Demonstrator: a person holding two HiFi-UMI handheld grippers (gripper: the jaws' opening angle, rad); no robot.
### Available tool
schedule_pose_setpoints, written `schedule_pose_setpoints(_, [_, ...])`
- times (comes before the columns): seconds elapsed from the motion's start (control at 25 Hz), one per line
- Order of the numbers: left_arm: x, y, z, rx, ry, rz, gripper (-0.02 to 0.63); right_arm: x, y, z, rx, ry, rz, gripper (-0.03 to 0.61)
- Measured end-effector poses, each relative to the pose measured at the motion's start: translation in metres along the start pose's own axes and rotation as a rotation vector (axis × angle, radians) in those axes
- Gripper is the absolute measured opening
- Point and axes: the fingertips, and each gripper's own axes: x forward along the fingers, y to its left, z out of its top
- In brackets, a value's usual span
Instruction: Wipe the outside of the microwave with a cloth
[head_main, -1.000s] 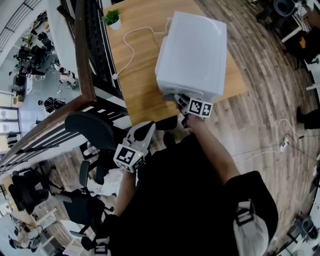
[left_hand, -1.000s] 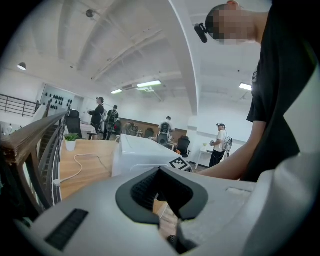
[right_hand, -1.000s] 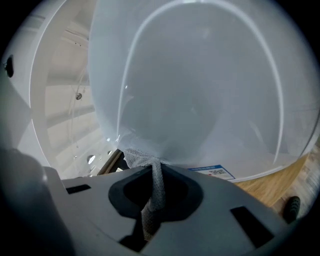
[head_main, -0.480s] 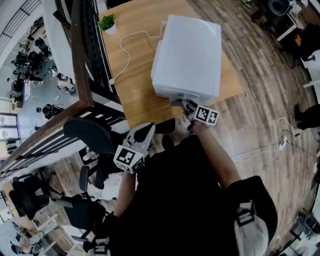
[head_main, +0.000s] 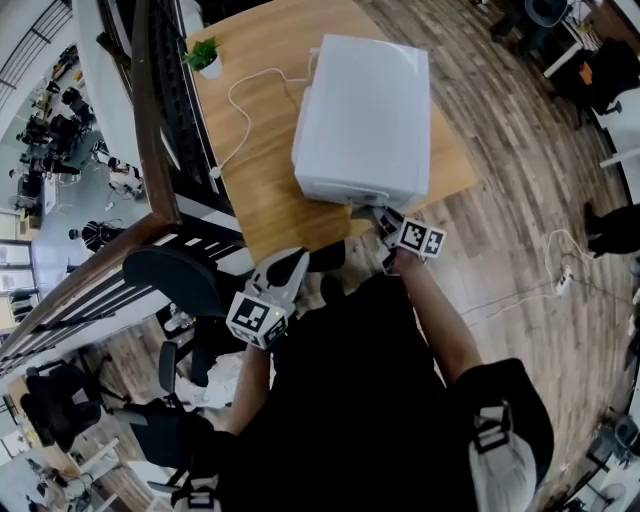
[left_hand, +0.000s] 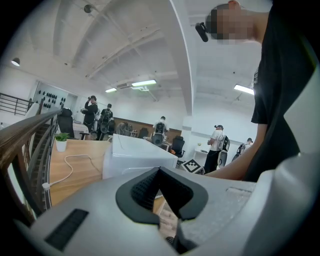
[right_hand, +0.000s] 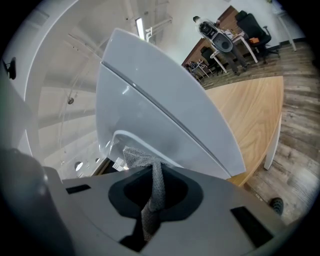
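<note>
The white microwave (head_main: 365, 120) stands on a wooden table (head_main: 265, 170), its front face toward me. My right gripper (head_main: 374, 214) is at the lower front edge of the microwave, near its right end, shut on a grey knitted cloth (right_hand: 151, 186). In the right gripper view the cloth's bunched top end presses against the microwave (right_hand: 160, 115). My left gripper (head_main: 290, 263) hangs below the table's near edge, away from the microwave, shut with nothing in it. In the left gripper view the microwave (left_hand: 135, 155) lies ahead of the shut left gripper (left_hand: 160, 176).
A small potted plant (head_main: 203, 55) and a white power cable (head_main: 240, 110) sit on the table left of the microwave. A dark railing (head_main: 150, 130) runs along the left. A black office chair (head_main: 170, 270) stands by my left gripper. Wooden floor lies to the right.
My right gripper with the cloth has slid rightward along the microwave's lower front edge. The left gripper has stayed where it was.
</note>
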Motion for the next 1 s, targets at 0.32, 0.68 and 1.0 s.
schedule_pose_setpoints(0.32, [0.002, -0.002, 0.0, -0.013, 0.007, 0.0, 0.002, -0.023, -0.016, 0.012, 0.109, -0.072, -0.018, 0.017])
schedule_pose_setpoints(0.68, [0.007, -0.007, -0.001, -0.015, 0.02, -0.008, 0.002, -0.055, -0.04, 0.031, 0.095, -0.109, -0.058, 0.017])
schedule_pose_setpoints(1.0, [0.015, -0.014, 0.0, -0.005, 0.018, -0.029, 0.002, -0.058, -0.047, 0.031, 0.079, -0.094, -0.084, 0.017])
